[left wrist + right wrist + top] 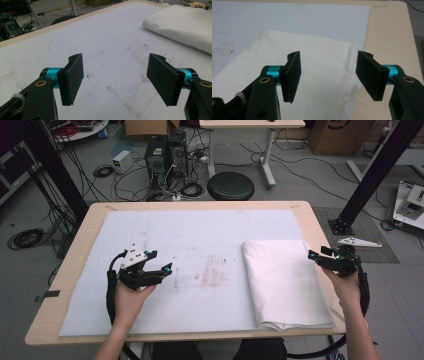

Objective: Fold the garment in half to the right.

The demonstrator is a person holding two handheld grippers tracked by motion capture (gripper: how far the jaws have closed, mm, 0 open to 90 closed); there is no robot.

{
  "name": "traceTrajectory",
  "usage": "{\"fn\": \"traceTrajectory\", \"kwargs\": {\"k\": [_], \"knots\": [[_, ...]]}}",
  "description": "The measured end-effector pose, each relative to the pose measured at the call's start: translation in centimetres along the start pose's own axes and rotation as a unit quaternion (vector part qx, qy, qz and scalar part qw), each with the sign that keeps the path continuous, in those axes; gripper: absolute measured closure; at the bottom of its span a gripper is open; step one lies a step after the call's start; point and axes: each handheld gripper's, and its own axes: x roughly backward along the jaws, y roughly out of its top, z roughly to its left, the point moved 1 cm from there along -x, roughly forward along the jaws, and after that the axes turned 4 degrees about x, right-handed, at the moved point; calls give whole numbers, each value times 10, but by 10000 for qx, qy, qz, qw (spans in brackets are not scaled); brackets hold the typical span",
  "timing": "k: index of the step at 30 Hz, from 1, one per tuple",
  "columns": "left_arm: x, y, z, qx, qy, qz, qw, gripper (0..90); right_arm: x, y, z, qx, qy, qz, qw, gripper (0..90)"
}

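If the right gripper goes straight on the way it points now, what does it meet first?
Probably the folded white cloth: the open right gripper points at its edge. Height above it is unclear.

A white cloth (285, 282), folded into a long rectangle, lies flat on the right part of the desk's (75, 255) stained mat (175, 235).

stool (230, 185) beyond table | 2 computer towers (166, 154); floor cables (26, 238)
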Motion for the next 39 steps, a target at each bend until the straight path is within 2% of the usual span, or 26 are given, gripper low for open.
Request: {"fn": "traceTrajectory", "kwargs": {"k": [5,11,15,17,23,39], "knots": [[-1,-5,0,43,-32,75,10000,289,-1,5,12,166,180,15,9997,354],[-1,-8,1,87,-90,60,9999,279,-1,1,21,233,324,63,9992,330],[-1,-11,2,144,-103,40,9998,274,3,-3,23,258,366,58,9990,318],[-1,-12,1,127,-102,76,9998,274,6,-6,23,257,370,35,9990,316],[2,-13,-1,96,-152,-26,9998,274,13,-9,21,193,390,-30,9990,298],[8,-17,4,134,-180,-40,9997,265,9,-11,29,329,591,-11,9977,268]]}}
